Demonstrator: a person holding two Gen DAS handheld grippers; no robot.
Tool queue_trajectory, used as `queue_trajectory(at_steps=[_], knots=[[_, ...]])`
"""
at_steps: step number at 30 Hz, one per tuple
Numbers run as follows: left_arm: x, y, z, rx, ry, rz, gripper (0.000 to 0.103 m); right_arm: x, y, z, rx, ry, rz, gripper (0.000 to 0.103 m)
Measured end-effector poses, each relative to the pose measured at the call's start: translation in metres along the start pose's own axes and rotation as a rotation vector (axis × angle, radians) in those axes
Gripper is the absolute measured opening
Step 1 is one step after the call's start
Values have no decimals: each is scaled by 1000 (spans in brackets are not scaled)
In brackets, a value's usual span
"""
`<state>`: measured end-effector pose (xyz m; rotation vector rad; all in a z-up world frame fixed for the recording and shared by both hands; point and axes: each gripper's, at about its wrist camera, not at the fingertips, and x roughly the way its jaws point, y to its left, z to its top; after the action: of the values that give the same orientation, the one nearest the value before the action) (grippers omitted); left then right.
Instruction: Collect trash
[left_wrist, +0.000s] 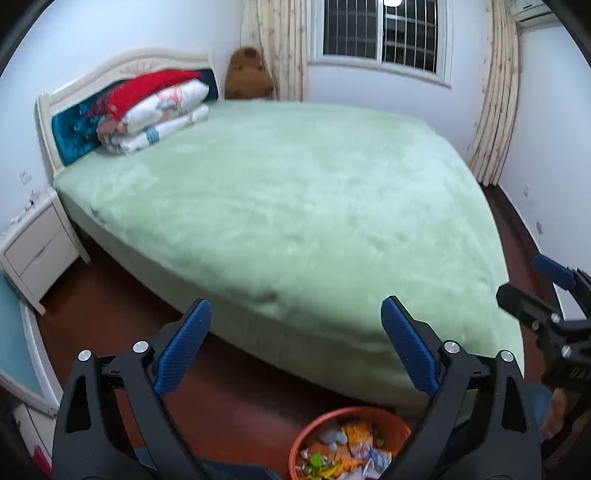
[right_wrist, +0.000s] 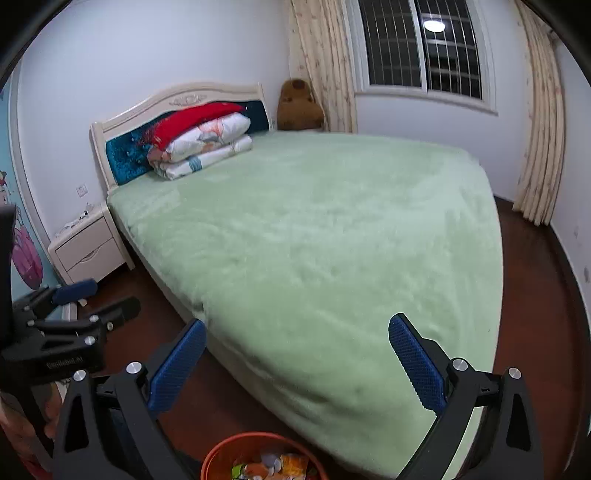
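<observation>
An orange bin (left_wrist: 306, 435) full of several colourful wrappers (left_wrist: 354, 443) stands on the dark wood floor at the foot of the bed; its rim also shows in the right wrist view (right_wrist: 221, 452). My left gripper (left_wrist: 295, 314) is open and empty, held above the bin and facing the bed. My right gripper (right_wrist: 297, 332) is open and empty too, beside the left one. Each gripper shows at the edge of the other's view: the right one (left_wrist: 532, 280), the left one (right_wrist: 99, 295). No loose trash shows on the bed.
A bed with a pale green cover (left_wrist: 295, 206) fills the middle. Folded quilts and a red pillow (left_wrist: 155, 107) lie by the headboard. A white nightstand (left_wrist: 33, 254) stands left, a brown plush bear (left_wrist: 249, 74) in the corner, curtains (left_wrist: 495, 110) by the window.
</observation>
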<state>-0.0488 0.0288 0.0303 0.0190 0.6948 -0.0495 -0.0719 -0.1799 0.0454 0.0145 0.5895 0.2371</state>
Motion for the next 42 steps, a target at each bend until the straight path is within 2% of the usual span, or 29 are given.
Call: queue_trajectory(at_steps=[6, 17, 42], knots=[[-14, -1, 17, -19, -72, 1, 92, -18, 1, 14, -12, -75, -30, 97], [-32, -5, 30, -2, -137, 24, 92, -37, -5, 25, 2, -124, -46, 97], [-42, -3, 36, -5, -170, 20, 92, -46, 1, 27, -10, -138, -48, 97]])
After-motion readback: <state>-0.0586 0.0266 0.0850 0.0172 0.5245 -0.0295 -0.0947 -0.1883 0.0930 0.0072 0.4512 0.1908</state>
